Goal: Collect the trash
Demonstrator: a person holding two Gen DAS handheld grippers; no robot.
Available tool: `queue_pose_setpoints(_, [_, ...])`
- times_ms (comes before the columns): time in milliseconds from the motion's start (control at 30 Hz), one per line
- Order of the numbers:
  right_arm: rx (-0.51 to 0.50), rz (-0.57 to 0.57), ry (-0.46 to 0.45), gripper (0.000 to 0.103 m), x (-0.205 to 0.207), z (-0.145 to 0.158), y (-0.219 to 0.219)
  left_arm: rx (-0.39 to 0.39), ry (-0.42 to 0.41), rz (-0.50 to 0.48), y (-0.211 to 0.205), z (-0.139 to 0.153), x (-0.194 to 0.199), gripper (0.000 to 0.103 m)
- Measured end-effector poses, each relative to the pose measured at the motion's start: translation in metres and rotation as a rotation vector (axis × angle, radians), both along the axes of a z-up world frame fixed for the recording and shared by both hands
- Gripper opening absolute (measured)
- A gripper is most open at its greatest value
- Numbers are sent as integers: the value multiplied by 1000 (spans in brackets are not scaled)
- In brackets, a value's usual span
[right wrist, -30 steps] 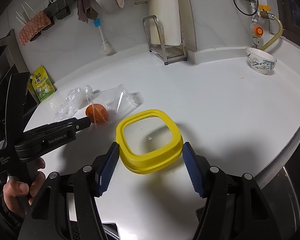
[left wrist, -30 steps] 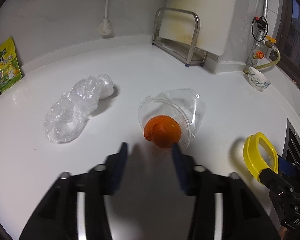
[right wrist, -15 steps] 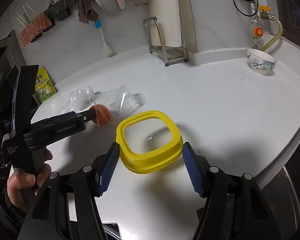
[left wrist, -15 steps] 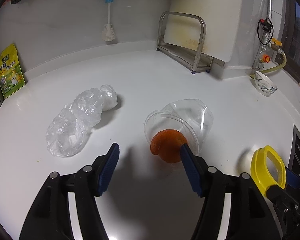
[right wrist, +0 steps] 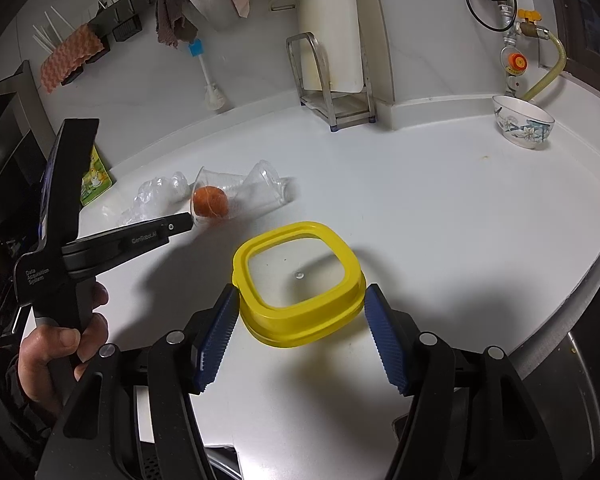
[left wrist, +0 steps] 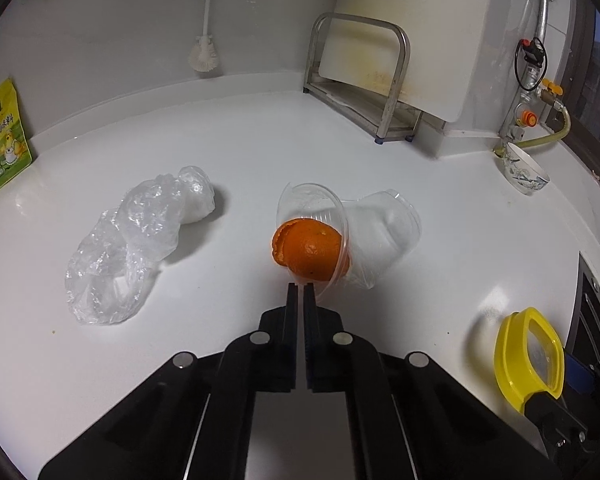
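My left gripper point(left wrist: 300, 292) – jaws clenched on the clear cup point(left wrist: 332, 240) rim, orange peel point(left wrist: 306, 250) inside. Right gripper point(right wrist: 300, 332) jaws grasping the yellow container point(right wrist: 300, 284) on the bench point(right wrist: 440, 208).

Peel point(left wrist: 306, 249) in cup point(left wrist: 364, 236) mouth; bag point(left wrist: 136, 240) left; container point(left wrist: 526, 356) right, seemingly raised.
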State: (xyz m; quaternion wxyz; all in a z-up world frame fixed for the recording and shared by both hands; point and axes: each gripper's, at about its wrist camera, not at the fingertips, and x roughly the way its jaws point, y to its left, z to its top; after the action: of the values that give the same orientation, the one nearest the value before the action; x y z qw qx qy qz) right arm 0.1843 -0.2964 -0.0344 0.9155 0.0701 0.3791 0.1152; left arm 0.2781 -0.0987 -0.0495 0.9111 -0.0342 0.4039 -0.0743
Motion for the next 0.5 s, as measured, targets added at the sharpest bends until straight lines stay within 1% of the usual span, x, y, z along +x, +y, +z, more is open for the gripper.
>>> queue_pose_setpoints(300, [3,-1,-1,62,-1,0,0,0,-13,-11,21,9,-18,2])
queue_pose_setpoints(400, [7,-2,-3,62,-2,0,0,47,-28,-8,37,12,-26,2])
queue_pose_setpoints(500, [9,0,-6,62,-3,-1,2,62,-20,-10,54,12,-27,3])
